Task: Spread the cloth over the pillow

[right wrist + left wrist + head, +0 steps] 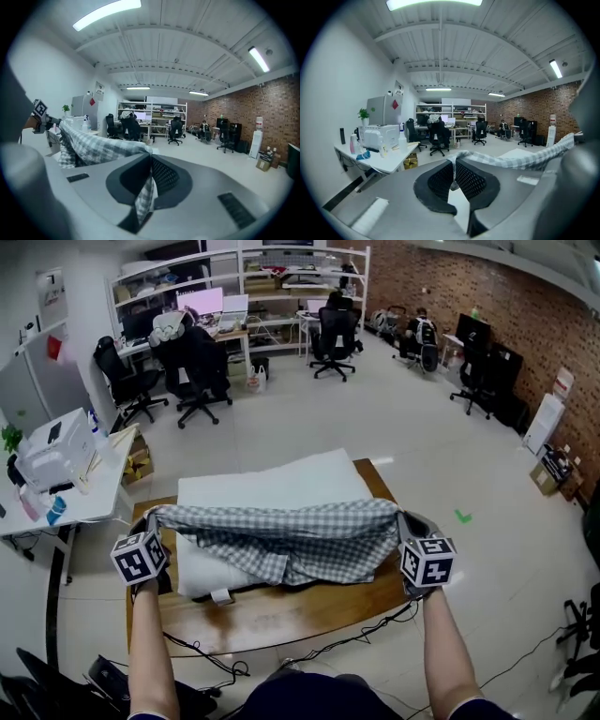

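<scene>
left gripper [150, 521] and right gripper [408, 521] each clamp a corner of the cloth [291, 538], stretched over the pillow's [272, 486] near side on the table [281, 610]

black dimpled fingers [471, 180], black-and-white marker cubes [429, 561], dark navy sleeves [469, 707].

Cloth [281, 538] over pillow [267, 487] on table [281, 607]

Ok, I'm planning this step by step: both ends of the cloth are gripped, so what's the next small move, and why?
Probably carry both grippers forward toward the far edge of the pillow. The left gripper and right gripper have jaws shut on the checked cloth, which hangs bunched over only the pillow's near part; its far part lies bare.
</scene>
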